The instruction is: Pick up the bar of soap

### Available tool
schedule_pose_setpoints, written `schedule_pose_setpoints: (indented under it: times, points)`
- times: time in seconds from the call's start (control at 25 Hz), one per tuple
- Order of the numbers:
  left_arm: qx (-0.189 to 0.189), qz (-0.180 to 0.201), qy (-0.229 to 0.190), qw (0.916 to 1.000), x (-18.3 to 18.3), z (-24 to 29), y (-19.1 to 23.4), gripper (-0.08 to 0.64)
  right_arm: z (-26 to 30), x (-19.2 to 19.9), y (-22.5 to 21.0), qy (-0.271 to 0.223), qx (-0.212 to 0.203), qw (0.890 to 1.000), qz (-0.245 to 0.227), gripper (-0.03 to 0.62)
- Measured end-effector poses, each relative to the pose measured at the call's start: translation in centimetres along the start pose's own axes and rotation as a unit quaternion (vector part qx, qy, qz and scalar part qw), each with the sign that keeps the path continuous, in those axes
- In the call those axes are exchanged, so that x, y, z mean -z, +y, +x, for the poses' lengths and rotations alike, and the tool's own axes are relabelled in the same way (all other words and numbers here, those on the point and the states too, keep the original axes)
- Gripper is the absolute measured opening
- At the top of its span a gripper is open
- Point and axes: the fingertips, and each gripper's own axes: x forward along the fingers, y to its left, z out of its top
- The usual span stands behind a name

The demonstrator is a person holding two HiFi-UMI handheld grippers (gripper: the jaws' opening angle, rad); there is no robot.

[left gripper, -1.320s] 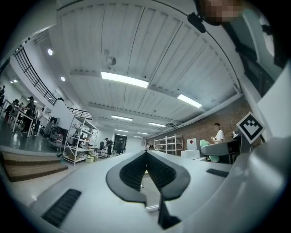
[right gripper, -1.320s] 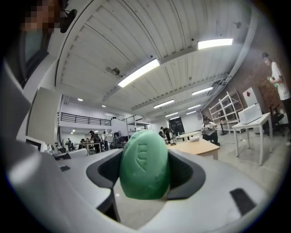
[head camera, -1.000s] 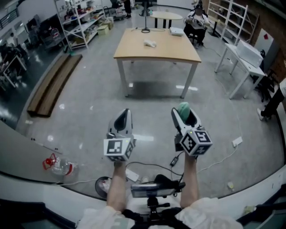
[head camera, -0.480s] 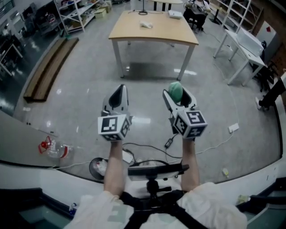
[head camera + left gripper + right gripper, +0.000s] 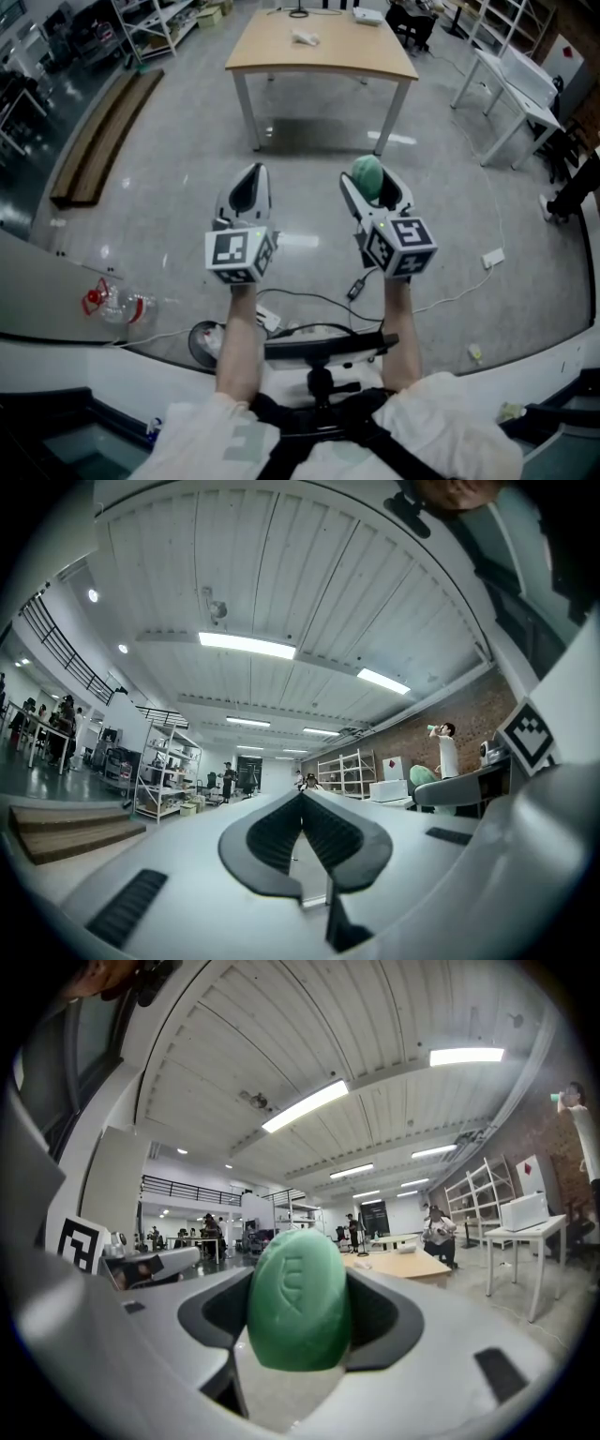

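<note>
The green oval bar of soap (image 5: 300, 1299) stands on edge between the jaws of my right gripper (image 5: 302, 1312), which is shut on it. In the head view the bar of soap (image 5: 367, 174) shows at the tip of the right gripper (image 5: 373, 187), held over the grey floor. My left gripper (image 5: 247, 190) hangs beside it to the left. Its jaws meet with nothing between them in the left gripper view, where the left gripper (image 5: 301, 829) points up toward the ceiling.
A wooden table (image 5: 323, 58) with a small white object (image 5: 304, 37) stands ahead. White tables (image 5: 518, 89) are at the right, shelving (image 5: 157, 23) at the far left. Cables (image 5: 314, 302) and a plastic bottle (image 5: 117, 306) lie on the floor near my feet.
Both grippers have risen in the head view toward the table. The soap stays clamped in the right gripper and the left stays shut.
</note>
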Motion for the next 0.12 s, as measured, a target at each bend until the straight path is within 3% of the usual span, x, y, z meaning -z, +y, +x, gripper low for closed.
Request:
schedule_pose_setpoints:
  times: [0.12]
  points:
    - [-0.001,-0.008,0.002,1.0000,1.29,0.76,0.44,0.013,0.89,0.77,-0.90,0.000,0.002,1.000,0.001,0.298]
